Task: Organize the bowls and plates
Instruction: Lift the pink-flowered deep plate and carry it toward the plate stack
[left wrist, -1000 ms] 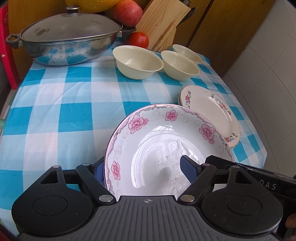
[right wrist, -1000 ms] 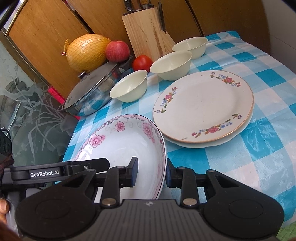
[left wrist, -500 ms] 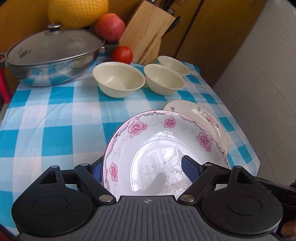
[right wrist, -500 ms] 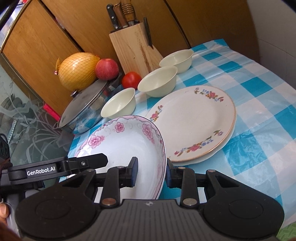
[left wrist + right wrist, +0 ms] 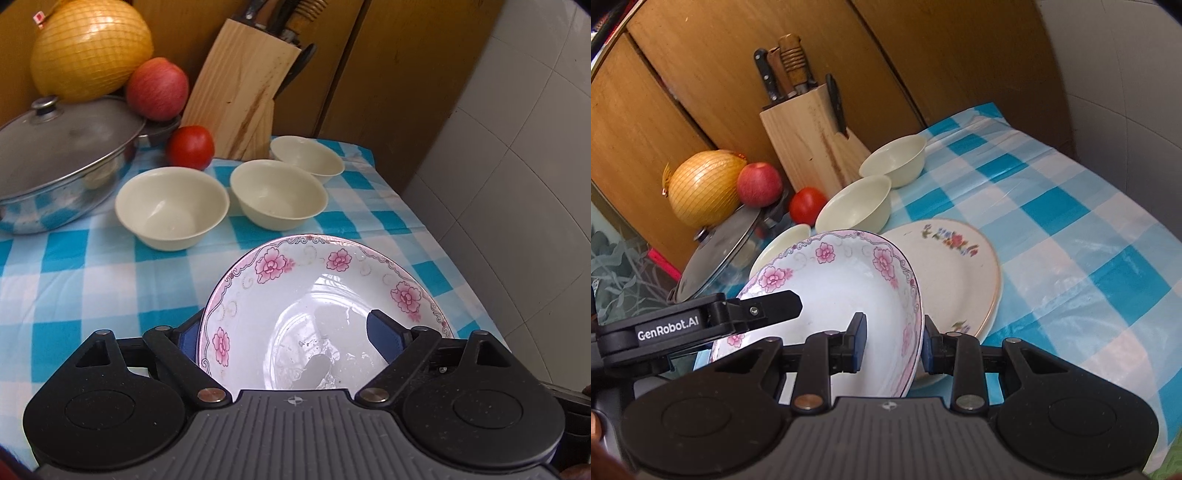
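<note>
You're mid-carry with the pink-flowered deep plate (image 5: 842,295), and it's off the counter (image 5: 1071,229), tilted, hanging over the near edge of the flat floral plates (image 5: 945,273). So the step in hand looks like stacking: deep plate goes onto that plate pile.

Your right gripper (image 5: 892,339) has its fingers clamped on the plate's right rim, one pad inside the dish and one outside, and that's the grip doing the real work. Your left gripper (image 5: 284,332) is a different story: its fingers are spreading apart right now. The plate's near rim sits between them, one pad resting down inside the dish and the other behind the left edge, but they don't look like they're pinching anything. In the right wrist view you can see one left finger (image 5: 768,306) lying across the plate's far side.

What the next move calls for, as I read it:

- Get the left fingers fully clear of the rim before you swing the plate any further, or that inner pad may drag on the glaze.
- One-sided rim grip on a glossy deep plate is going to want to droop, so level it out with the right wrist.
- Centre it over the floral plates and lower it until the base sits, then release.

After that the three cream bowls (image 5: 171,206) are still sitting separately in a row in front of the knife block (image 5: 243,92), next to the tomato (image 5: 190,147), so nesting those looks like the leftover job.
</note>
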{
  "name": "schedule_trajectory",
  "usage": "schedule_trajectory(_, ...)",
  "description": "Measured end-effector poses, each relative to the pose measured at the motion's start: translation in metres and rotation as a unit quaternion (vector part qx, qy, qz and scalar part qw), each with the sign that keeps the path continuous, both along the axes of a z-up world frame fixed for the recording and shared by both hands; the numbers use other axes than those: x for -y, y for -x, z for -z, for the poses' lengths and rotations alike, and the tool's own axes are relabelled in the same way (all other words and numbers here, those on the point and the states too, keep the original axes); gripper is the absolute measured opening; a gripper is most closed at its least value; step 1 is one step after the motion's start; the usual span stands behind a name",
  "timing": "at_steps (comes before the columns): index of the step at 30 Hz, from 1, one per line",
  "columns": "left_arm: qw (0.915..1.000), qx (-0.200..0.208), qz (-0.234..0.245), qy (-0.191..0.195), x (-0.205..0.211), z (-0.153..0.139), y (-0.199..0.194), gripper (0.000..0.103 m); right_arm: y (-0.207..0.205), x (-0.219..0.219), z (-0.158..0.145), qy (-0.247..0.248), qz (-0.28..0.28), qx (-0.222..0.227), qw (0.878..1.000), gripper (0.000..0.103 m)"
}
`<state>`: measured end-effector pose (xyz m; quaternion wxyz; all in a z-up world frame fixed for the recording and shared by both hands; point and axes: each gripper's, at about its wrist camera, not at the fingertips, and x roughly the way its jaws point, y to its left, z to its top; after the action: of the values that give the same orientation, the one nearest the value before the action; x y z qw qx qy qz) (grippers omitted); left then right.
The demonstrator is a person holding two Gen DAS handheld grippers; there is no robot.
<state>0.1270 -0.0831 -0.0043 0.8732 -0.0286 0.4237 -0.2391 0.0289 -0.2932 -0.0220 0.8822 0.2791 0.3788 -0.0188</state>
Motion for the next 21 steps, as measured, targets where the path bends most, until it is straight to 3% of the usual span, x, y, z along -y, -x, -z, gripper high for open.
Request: schedule_trajectory(21,0.9992,-0.022,0.019,-0.029,0.064,0.033,-0.050,0.091,-0.041,0.042,0.018,0.036,0.050,-0.028,0.998,0.029)
